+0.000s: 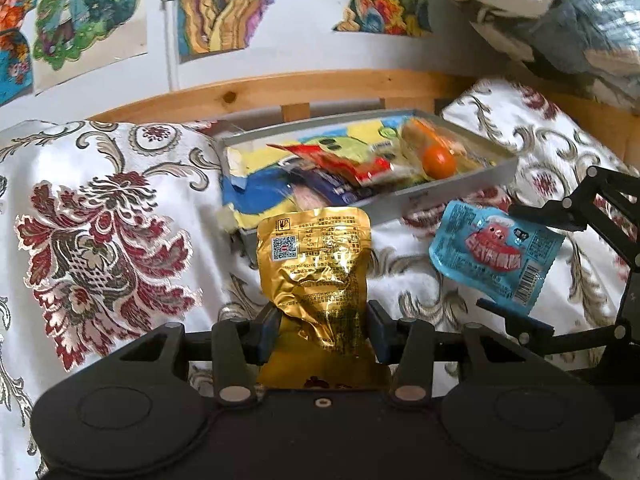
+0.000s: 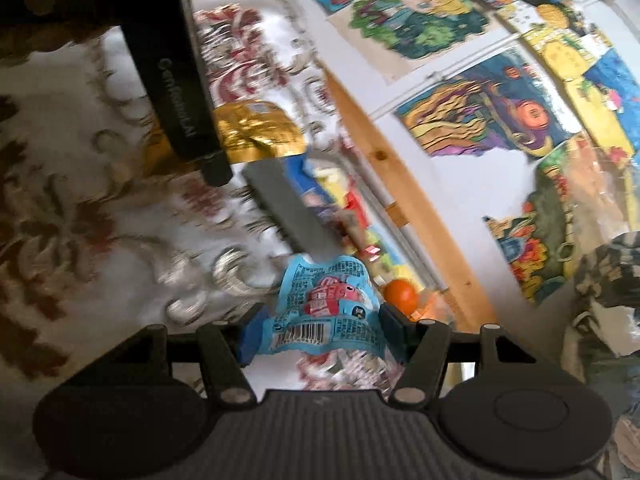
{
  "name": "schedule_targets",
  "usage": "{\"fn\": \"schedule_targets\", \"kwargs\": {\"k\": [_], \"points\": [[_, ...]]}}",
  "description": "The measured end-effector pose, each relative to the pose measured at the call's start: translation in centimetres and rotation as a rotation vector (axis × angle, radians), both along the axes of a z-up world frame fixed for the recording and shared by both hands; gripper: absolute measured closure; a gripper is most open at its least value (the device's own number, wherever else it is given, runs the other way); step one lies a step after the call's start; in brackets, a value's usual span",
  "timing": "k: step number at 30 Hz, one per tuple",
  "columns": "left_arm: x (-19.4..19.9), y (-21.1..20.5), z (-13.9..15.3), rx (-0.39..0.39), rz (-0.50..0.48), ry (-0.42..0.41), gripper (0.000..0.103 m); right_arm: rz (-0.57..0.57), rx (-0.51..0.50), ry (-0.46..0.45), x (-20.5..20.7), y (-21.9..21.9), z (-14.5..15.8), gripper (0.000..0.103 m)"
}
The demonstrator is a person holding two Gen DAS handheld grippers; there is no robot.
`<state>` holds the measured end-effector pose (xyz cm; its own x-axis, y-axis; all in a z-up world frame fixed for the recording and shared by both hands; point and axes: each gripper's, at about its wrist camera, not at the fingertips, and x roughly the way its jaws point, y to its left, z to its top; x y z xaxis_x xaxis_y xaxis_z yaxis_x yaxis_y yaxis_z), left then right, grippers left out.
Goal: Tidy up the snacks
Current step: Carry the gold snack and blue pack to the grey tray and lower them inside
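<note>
The left gripper [image 1: 322, 334] is clamped on the gold pouch [image 1: 314, 268], the right gripper [image 2: 320, 330] on the blue packet [image 2: 326, 308]; the tray [image 1: 460, 186] lies directly ahead, nearer the left.

Gold pouch [image 1: 316, 276] between left tongs [image 1: 322, 334], apparently pinched, before grey tray [image 1: 460, 188].

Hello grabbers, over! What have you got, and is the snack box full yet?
Left gripper shut on gold pouch. Right gripper shut on blue packet. Grey tray part-filled, nothing blocking it.
</note>
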<state>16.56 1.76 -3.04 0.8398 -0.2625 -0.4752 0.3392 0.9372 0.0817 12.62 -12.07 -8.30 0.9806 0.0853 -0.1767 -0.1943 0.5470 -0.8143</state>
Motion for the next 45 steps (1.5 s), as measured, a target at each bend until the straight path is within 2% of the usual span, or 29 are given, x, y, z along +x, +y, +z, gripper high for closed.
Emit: {"fn": "schedule_targets", "kwargs": {"k": [5,9,13,18,21,24,28,32,37,40,45], "points": [[0.8,-0.1,2.0,0.000,0.032,-0.060,0.055,-0.013,0.087,-0.097,2.3,0.3,2.7,0.037],[4.0,-0.8,4.3,-0.044,0.080,-0.100,0.055,-0.022,0.124,-0.161,5.2,0.5,4.3,0.037],[8.2,-2.3,6.0,-0.057,0.116,-0.107,0.055,-0.039,0.193,-0.171,7.7,-0.5,5.5,0.037],[14.0,-4.9,7.5,-0.066,0.121,-0.048,0.055,-0.087,0.237,-0.127,10.7,-2.6,6.0,0.037],[16.7,-6.5,7.7,-0.088,0.121,0.005,0.055,-0.107,0.316,-0.078,12.2,-4.1,6.5,0.037],[18.8,-8.2,7.4,-0.073,0.102,0.052,0.055,-0.113,0.407,-0.032,13.3,-5.2,7.1,0.037],[20.8,-9.1,6.6,-0.075,0.133,0.133,0.055,-0.120,0.476,-0.003,14.7,-6.0,7.2,0.037],[21.9,-8.9,6.4,-0.102,0.186,0.177,0.055,-0.119,0.575,0.042,15.6,-6.7,7.4,0.037],[22.4,-8.8,6.3,-0.106,0.207,0.199,0.054,-0.114,0.586,0.076,16.2,-6.7,7.0,0.036],[22.6,-8.7,6.3,-0.127,0.229,0.214,0.050,-0.111,0.596,0.092,16.3,-6.7,6.8,0.034],[22.0,-8.3,6.5,-0.152,0.258,0.199,0.030,-0.104,0.604,0.080,16.0,-6.6,6.8,0.028]]}}
